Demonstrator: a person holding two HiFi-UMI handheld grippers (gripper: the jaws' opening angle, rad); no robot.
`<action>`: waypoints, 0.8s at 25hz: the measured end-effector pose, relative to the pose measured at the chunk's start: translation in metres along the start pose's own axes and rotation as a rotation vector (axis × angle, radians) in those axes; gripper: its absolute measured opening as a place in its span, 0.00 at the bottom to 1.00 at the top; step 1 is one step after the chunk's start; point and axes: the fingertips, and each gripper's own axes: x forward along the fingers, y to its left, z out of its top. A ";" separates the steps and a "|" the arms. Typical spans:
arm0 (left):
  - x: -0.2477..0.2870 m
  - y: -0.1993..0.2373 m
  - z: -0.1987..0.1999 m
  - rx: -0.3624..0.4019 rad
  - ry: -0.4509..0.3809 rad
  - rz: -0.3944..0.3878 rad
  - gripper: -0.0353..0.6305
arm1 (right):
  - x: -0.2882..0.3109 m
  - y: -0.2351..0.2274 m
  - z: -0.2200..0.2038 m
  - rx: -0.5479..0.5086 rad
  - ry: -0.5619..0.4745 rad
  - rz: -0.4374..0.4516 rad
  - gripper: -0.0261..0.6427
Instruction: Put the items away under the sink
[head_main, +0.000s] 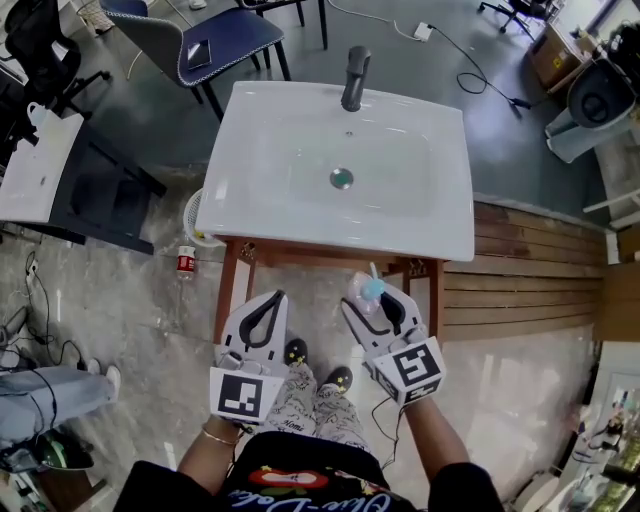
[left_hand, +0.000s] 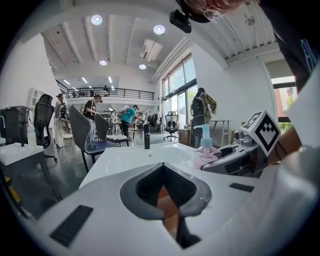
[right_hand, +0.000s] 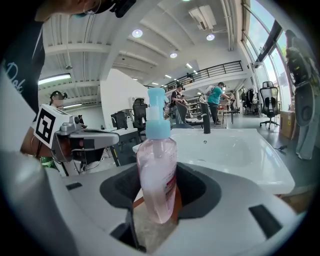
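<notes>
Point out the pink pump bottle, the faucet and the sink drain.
pump bottle (right_hand: 157, 175), right gripper view, on its pink body.
faucet (head_main: 355, 75), head view, on its dark stem.
drain (head_main: 341, 179), head view, on its centre.

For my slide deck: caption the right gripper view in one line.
The right claw clamps a pink pump bottle, white sink and black faucet ahead.

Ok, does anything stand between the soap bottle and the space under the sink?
Nothing visible does. The soap bottle faces the open gap between the wooden legs; a wooden rail beneath the sink runs above that gap. The space behind is mostly hidden.
</notes>
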 end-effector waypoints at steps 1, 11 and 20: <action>0.002 0.001 -0.002 -0.001 0.004 -0.002 0.06 | 0.002 -0.001 0.000 -0.003 -0.015 0.004 0.36; 0.018 0.010 -0.023 -0.018 0.010 0.005 0.06 | 0.018 -0.003 -0.008 -0.051 -0.039 0.017 0.36; 0.026 0.015 -0.045 -0.030 0.013 -0.003 0.06 | 0.033 0.006 -0.028 -0.048 -0.034 0.030 0.36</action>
